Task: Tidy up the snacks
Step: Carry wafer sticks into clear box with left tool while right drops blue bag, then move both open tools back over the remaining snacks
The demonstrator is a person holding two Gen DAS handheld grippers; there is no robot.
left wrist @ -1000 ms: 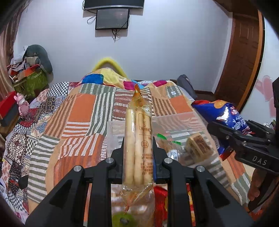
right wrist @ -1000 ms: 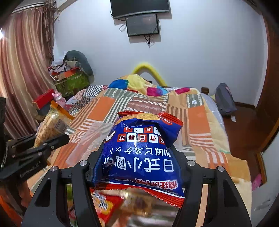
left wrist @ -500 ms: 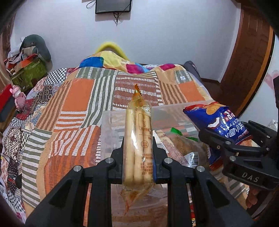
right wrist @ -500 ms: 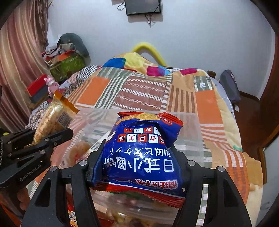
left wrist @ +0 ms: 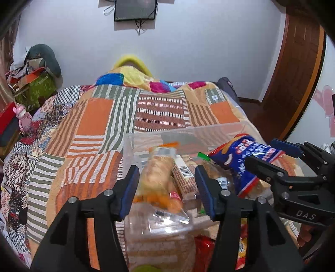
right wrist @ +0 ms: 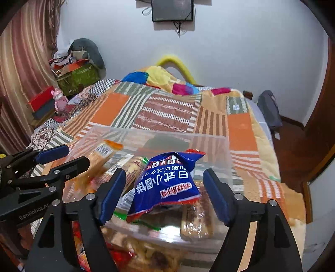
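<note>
Between left gripper jaws, just opened wide: clear-wrapped breadstick pack, blurred, touching neither pad, over clear plastic bin. Right gripper jaws also just spread; blue chip bag sits between them, clear of both pads, atop snacks in bin. Barcoded wafer bar beside breadsticks. Bin rests on bed under patchwork quilt, orange and striped. Beyond: white wall, dark wall-mounted screen, striped curtain left, wooden door right, cluttered green box in corner.
</note>
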